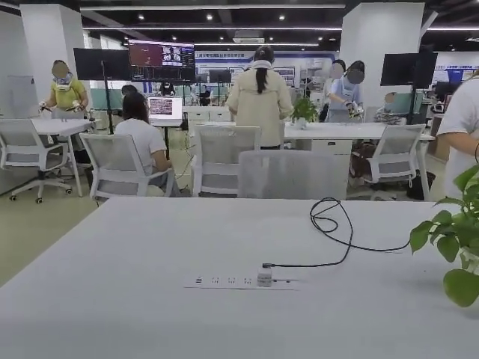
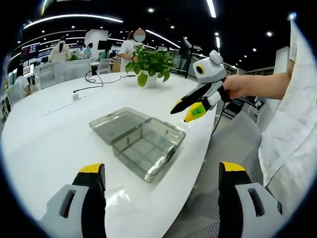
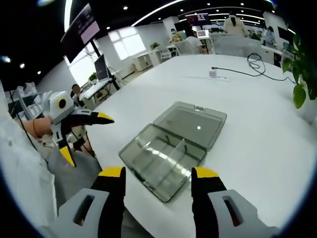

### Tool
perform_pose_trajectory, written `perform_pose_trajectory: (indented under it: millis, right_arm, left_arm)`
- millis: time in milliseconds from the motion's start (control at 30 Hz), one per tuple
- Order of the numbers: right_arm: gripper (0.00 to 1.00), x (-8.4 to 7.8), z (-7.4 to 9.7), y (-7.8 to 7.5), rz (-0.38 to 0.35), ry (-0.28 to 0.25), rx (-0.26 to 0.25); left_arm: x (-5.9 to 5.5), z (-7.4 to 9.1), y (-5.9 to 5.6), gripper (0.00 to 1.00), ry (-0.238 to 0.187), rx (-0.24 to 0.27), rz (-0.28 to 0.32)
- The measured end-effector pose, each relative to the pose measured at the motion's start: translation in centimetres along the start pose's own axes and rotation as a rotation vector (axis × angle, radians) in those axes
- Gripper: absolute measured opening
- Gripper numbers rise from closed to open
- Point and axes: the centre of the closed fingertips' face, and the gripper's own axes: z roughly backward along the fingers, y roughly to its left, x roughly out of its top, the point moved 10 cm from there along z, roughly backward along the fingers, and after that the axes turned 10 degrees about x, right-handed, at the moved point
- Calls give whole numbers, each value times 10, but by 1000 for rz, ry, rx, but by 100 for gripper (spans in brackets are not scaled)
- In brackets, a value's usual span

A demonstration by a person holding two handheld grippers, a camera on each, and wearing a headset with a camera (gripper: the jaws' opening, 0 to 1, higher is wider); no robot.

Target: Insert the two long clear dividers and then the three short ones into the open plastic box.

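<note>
An open smoky-clear plastic box [image 2: 141,144] lies near the table's edge, its lid [image 2: 116,121] folded flat beside the base. In the right gripper view the base [image 3: 161,161] holds at least one upright clear divider [image 3: 179,148]; how many stand inside I cannot tell. My left gripper [image 2: 161,171] hovers just short of the box, jaws wide apart and holding nothing. My right gripper [image 3: 158,173] is open too, facing the box from the opposite side. Each gripper appears in the other's view: the right gripper [image 2: 185,110] held by a hand, the left gripper [image 3: 86,138] off the table's edge.
On the white table [image 1: 150,299] a power strip [image 1: 239,282] lies with a black cable [image 1: 329,224] plugged in. A potted plant [image 1: 453,239] stands at the right edge. Beyond are grey chairs [image 1: 292,176], desks and several people.
</note>
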Motion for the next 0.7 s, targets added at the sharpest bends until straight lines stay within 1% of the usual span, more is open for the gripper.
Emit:
perform_pose_trajectory:
  millis: [33,100,200,233,333,367,400,433,467,500,533,567,633,667,700]
  right_arm:
    - [56,-1,1,0,21,-6,8]
    - [60,-4,4,0,34,0,21]
    - [64,-8,7,0,77,-5,41]
    - [66,-10,8,0,94,-10,50]
    - [69,-14,11,-1,126,-8,67]
    - [70,-16,12,-1,137,-6,73]
    - [70,-18,13,0,156,-7,82]
    - [72,-20,13,-1,155,-6,81]
    - [72,-22,15,-1,160,-4,85]
    - [72,-23,16,-2,165,-7,88]
    - [73,-25,17,-2,167,-10,89]
    - [73,-26,18,-3,168,-14,90]
    - [73,-31,21,-4,184,-21,94]
    - [73,-32,21,-4,191,-23,95]
    - [74,-34,23,-3,201,-23,100]
  left_arm:
    - [0,-1,1,96,8,4,7]
    - [0,-2,3,95,30,18,26]
    - [-1,-4,6,94,42,37,39]
    - [-3,-4,8,93,69,52,66]
    - [-4,-5,12,91,87,74,91]
    - [-8,-5,14,91,129,95,136]
    - [-9,-6,17,91,144,110,159]
    - [-9,-7,19,90,128,110,144]
    - [-9,-6,20,88,131,119,144]
    - [-11,-6,23,87,159,144,157]
    - [-12,-6,25,85,175,157,166]
    - [-13,-7,28,84,181,166,186]
    - [-16,-8,33,82,205,193,197]
    - [-18,-8,36,81,223,208,203]
    - [-20,-9,38,79,250,219,210]
